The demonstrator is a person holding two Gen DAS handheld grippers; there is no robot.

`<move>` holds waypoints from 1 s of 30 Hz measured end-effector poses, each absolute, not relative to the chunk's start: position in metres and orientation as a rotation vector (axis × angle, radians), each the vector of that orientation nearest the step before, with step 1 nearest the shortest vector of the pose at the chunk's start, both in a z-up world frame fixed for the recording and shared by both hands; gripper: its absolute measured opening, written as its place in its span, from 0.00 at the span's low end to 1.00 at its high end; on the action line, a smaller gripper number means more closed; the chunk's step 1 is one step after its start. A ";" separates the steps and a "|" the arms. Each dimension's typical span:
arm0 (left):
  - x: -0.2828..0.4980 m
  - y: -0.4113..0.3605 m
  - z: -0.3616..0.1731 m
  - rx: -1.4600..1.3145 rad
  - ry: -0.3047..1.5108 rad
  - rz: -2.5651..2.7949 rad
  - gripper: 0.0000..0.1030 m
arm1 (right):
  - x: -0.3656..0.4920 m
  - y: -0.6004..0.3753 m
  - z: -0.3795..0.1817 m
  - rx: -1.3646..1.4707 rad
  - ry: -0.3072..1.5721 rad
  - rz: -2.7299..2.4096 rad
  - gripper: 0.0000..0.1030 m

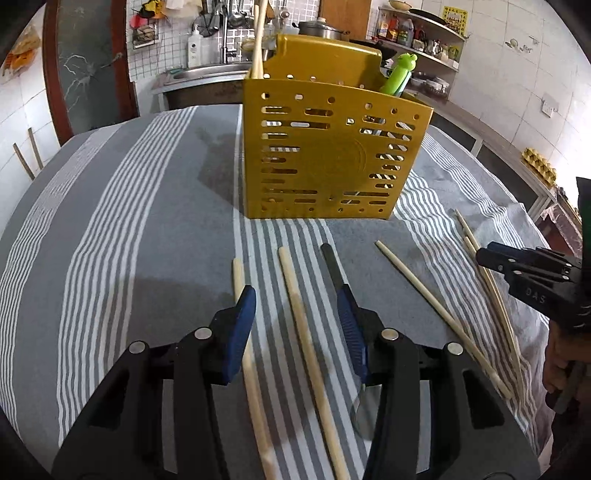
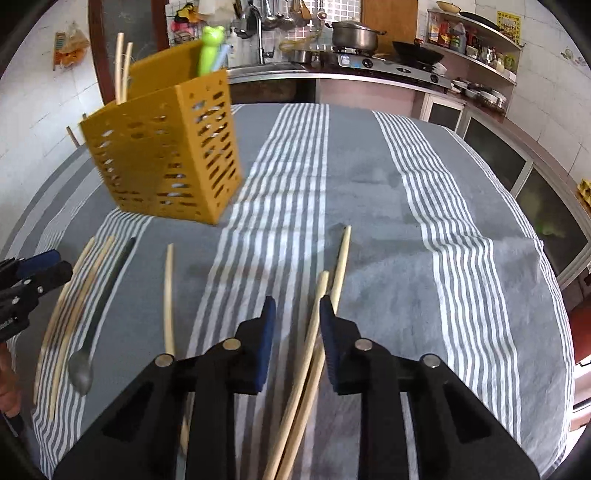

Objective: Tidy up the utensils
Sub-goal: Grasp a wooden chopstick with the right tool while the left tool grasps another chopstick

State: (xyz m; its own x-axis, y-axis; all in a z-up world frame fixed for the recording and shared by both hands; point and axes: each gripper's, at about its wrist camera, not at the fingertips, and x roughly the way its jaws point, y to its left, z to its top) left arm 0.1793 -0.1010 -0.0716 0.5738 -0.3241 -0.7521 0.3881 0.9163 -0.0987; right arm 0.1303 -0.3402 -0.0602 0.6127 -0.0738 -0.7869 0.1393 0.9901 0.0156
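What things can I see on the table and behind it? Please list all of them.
holder: one, yellow, standing on the cloth
upright chopsticks: two, pale, inside the holder
frog utensil: one, green, inside the holder
loose chopsticks: five, pale, lying on the cloth
spoon: one, dark handle, lying among the loose chopsticks
cloth: one, grey with white stripes, under everything
pot: one, metal, on the stove behind
left gripper: one, black and blue, open astride one chopstick
right gripper: one, black and blue, open astride two chopsticks
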 end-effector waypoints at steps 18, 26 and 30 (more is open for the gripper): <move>0.202 -0.117 -0.084 0.101 0.904 -0.415 0.43 | 0.146 -0.349 -0.077 0.079 0.975 -0.110 0.18; 0.213 -0.120 -0.095 0.115 0.949 -0.405 0.41 | 0.147 -0.346 -0.077 0.056 0.992 -0.120 0.18; 0.224 -0.129 -0.103 0.152 0.993 -0.383 0.30 | 0.149 -0.347 -0.076 0.056 0.992 -0.123 0.18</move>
State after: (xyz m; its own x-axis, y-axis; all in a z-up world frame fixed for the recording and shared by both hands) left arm 0.2239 -0.1288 -0.1030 0.4863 -0.2453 -0.8387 0.3821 0.9229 -0.0483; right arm 0.1488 -0.3470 -0.0765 0.5408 -0.0782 -0.8375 0.1294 0.9916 -0.0090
